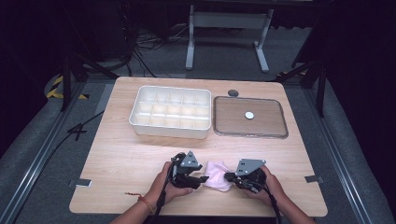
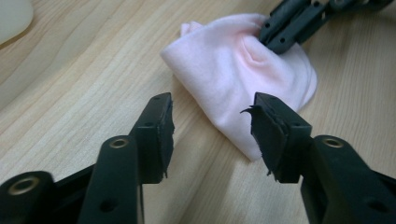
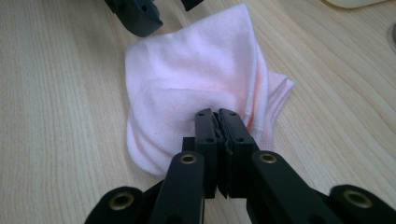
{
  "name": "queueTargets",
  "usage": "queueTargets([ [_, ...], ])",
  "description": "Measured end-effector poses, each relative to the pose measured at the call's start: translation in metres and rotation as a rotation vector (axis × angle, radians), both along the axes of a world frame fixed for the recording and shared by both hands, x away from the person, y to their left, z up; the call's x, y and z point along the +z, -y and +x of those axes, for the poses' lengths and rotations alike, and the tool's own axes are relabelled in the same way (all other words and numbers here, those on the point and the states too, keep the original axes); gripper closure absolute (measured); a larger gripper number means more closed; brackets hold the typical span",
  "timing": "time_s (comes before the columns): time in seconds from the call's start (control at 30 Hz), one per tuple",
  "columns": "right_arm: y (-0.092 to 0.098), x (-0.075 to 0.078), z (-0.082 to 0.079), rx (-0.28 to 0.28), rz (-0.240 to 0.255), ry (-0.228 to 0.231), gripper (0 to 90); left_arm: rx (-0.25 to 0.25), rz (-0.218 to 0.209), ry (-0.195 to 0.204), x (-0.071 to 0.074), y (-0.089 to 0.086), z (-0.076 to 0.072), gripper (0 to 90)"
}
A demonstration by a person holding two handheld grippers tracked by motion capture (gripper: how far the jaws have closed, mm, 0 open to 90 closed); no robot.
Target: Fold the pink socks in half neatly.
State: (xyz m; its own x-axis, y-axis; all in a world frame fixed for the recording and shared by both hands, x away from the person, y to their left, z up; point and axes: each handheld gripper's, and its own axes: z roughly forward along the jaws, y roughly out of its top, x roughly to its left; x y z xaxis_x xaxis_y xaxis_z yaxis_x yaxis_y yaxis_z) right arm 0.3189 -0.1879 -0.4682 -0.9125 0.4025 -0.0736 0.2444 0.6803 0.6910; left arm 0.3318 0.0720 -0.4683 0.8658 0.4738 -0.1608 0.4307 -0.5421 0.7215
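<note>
On pink cloth (image 3: 187, 79): right claw (image 3: 219, 116) clamped.

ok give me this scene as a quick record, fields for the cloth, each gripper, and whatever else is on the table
cloth: pink cloth, folded, lying on the wooden table near the person's edge
left gripper: open, jaws apart beside the cloth's edge, not pressing it
right gripper: shut on a bunched fold of the cloth
tray: white divided tray, compartments look empty
lid: clear flat lid to the tray's right, apart from it
</note>
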Motion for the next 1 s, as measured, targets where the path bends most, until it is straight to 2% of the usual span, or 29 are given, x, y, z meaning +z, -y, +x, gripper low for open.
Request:
queueTargets([
  [0.17, -0.001, 0.000, 0.000, 0.003, -0.002, 0.001, 87.4, -0.008, 0.028, -0.004, -0.005, 0.007, -0.001, 43.3],
  [0.23, -0.001, 0.000, 0.000, 0.003, -0.008, 0.006, 87.4, -0.019, 0.058, 0.009, -0.007, 0.011, -0.002, 43.2],
  [0.33, -0.002, 0.003, 0.001, 0.005, -0.016, 0.011, 87.2, -0.025, 0.074, 0.027, -0.008, 0.013, -0.005, 44.7],
  [0.57, -0.007, 0.018, -0.001, -0.011, 0.089, 0.040, 88.7, -0.046, 0.101, 0.058, -0.007, 0.015, -0.007, 48.5],
  [0.6, -0.012, 0.017, -0.001, -0.001, 0.085, 0.043, 88.8, -0.045, 0.101, 0.058, -0.007, 0.015, -0.007, 48.5],
  [0.67, -0.018, 0.012, -0.002, 0.016, 0.044, 0.050, 88.9, -0.041, 0.095, 0.058, -0.007, 0.015, -0.008, 49.1],
  [0.77, -0.020, 0.003, 0.000, 0.016, -0.005, 0.041, 89.1, -0.039, 0.097, 0.065, -0.008, 0.015, -0.009, 49.2],
  [0.83, -0.015, 0.002, 0.001, 0.010, -0.001, 0.025, 89.1, -0.041, 0.103, 0.078, -0.007, 0.015, -0.009, 49.3],
  [0.9, -0.011, 0.001, 0.000, 0.006, -0.011, 0.036, 89.3, -0.043, 0.096, 0.070, -0.008, 0.015, -0.010, 50.8],
  [1.0, -0.009, -0.001, -0.001, 0.003, 0.002, 0.030, 89.4, -0.042, 0.094, 0.062, -0.008, 0.015, -0.009, 51.0],
])
